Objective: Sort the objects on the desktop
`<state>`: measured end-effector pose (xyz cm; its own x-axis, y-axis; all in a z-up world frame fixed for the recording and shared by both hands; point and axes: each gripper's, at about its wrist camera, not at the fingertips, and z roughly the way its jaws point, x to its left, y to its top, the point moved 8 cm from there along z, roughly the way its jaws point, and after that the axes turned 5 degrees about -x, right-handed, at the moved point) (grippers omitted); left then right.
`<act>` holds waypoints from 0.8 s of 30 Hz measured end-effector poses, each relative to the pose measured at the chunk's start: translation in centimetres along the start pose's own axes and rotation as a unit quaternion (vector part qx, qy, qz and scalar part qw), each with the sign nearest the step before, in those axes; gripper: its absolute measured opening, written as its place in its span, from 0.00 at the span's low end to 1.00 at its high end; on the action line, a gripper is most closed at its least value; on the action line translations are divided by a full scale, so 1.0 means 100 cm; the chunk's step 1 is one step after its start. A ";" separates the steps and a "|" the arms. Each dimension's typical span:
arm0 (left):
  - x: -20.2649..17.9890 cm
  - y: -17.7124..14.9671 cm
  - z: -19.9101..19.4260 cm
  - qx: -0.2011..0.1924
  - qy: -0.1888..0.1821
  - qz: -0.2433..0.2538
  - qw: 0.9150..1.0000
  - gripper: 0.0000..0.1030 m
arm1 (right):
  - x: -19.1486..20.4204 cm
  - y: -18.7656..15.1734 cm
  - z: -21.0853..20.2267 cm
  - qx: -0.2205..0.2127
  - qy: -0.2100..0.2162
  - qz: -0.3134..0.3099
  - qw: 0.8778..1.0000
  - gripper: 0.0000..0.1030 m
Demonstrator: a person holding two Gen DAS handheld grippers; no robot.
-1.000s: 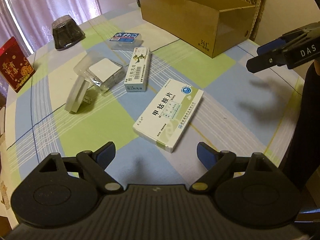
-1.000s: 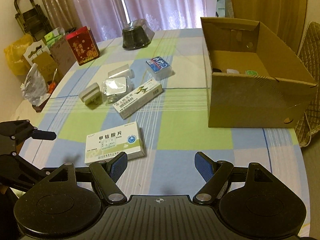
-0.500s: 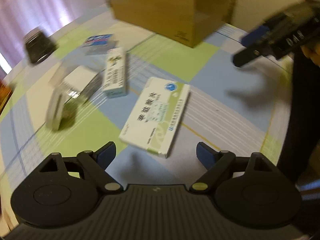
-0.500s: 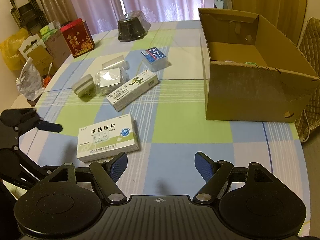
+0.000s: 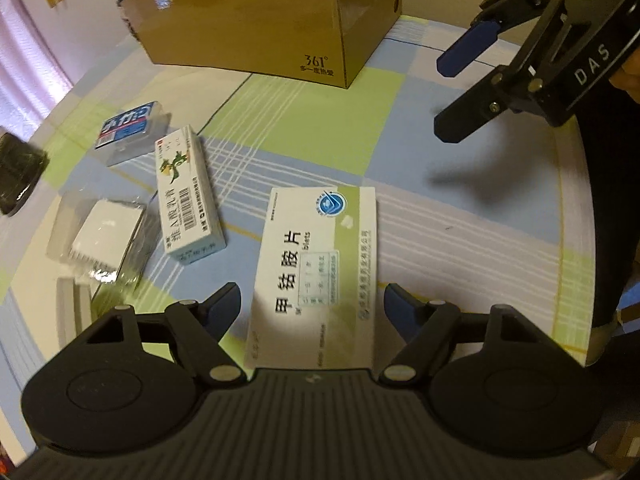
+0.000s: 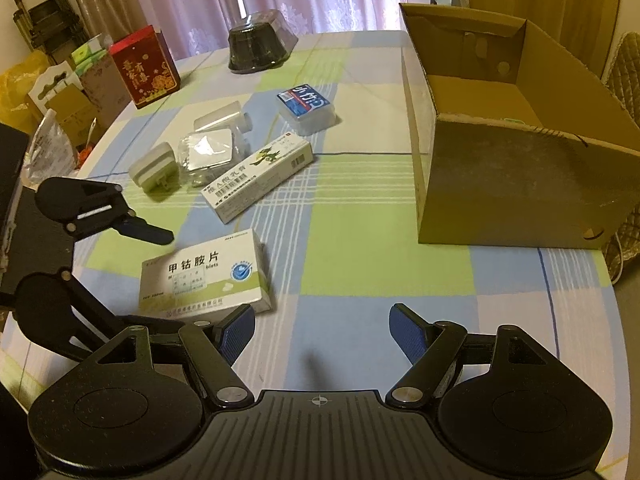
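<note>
A white-and-green medicine box (image 5: 316,264) (image 6: 204,276) lies flat on the checked tablecloth. My left gripper (image 5: 312,300) (image 6: 160,280) is open, and the near end of the box sits between its blue-padded fingers without being squeezed. A long green-and-white box (image 5: 188,196) (image 6: 260,172) lies beyond it to the left. Further off are a clear case with a blue label (image 5: 128,128) (image 6: 306,106) and a plastic-wrapped white pack (image 5: 104,236) (image 6: 206,152). My right gripper (image 6: 322,326) (image 5: 460,92) hovers open over bare cloth, holding nothing.
An open cardboard box (image 6: 500,184) (image 5: 260,28) stands at the far right of the table. A white plug adapter (image 6: 154,166), a dark lidded container (image 6: 258,46) and a red gift bag (image 6: 144,66) sit toward the far left. The table edge curves close on the right (image 5: 576,240).
My left gripper has moved forward and down, turning toward the white-and-green box, which now lies between its fingers. The right gripper has shifted slightly and stays open.
</note>
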<state>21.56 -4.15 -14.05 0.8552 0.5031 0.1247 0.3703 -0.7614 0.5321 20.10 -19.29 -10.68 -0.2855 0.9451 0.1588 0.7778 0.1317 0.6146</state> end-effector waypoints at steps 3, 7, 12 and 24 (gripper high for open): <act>0.004 0.003 0.009 0.007 -0.017 -0.003 1.000 0.73 | -0.002 0.003 0.003 -0.001 -0.002 0.004 1.000 0.75; 0.005 0.006 0.019 0.019 -0.037 -0.006 0.999 0.66 | -0.005 0.006 0.007 -0.001 -0.006 0.006 1.000 0.75; 0.004 0.003 0.020 0.017 -0.036 -0.020 0.999 0.65 | -0.006 0.007 0.010 0.001 -0.008 0.012 1.000 0.75; 0.055 -0.068 -0.037 0.006 0.120 -0.271 0.955 0.65 | 0.035 0.040 0.049 -0.006 0.009 0.069 0.998 0.75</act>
<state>22.40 5.28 -13.90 0.4304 0.9023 0.0225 0.7399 -0.3670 0.5637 24.95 -13.97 -11.42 -0.1857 0.9487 0.2559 0.8039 -0.0031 0.5947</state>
